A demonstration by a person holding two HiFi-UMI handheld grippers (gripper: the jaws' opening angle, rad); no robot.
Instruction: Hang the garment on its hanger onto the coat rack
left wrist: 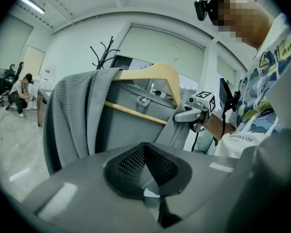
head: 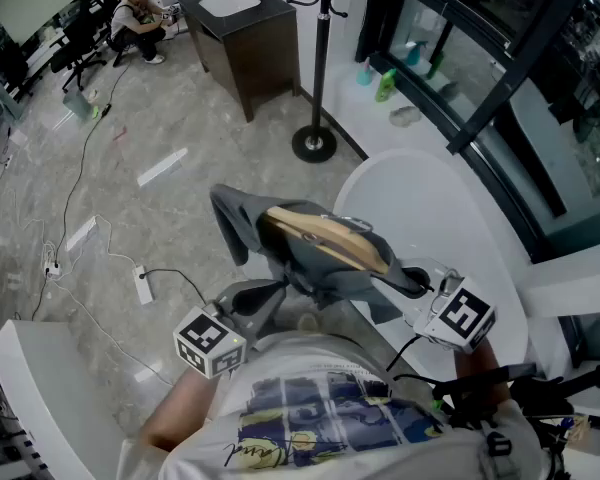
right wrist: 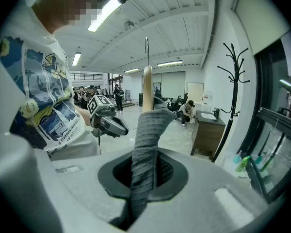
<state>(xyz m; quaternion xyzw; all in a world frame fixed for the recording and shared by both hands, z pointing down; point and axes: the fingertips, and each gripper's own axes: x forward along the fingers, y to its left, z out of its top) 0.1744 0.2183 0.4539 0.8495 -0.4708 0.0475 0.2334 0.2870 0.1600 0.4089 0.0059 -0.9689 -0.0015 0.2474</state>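
The grey waffle-knit garment [head: 315, 268] hangs in the air on its tan wooden hanger [head: 330, 236], held up between your two hands. Your right tool [right wrist: 144, 176] pinches a bunched strip of its fabric. Your left tool [left wrist: 145, 166] is pressed together, seemingly nipping a thin fold. The hanger's long axis runs from tool to tool. The black pole coat rack [head: 320, 58] stands ahead, well apart, likely nearer your right hand. The metal hook [right wrist: 146, 45] is hard to make out from the head view, where the rack's top is cut off.
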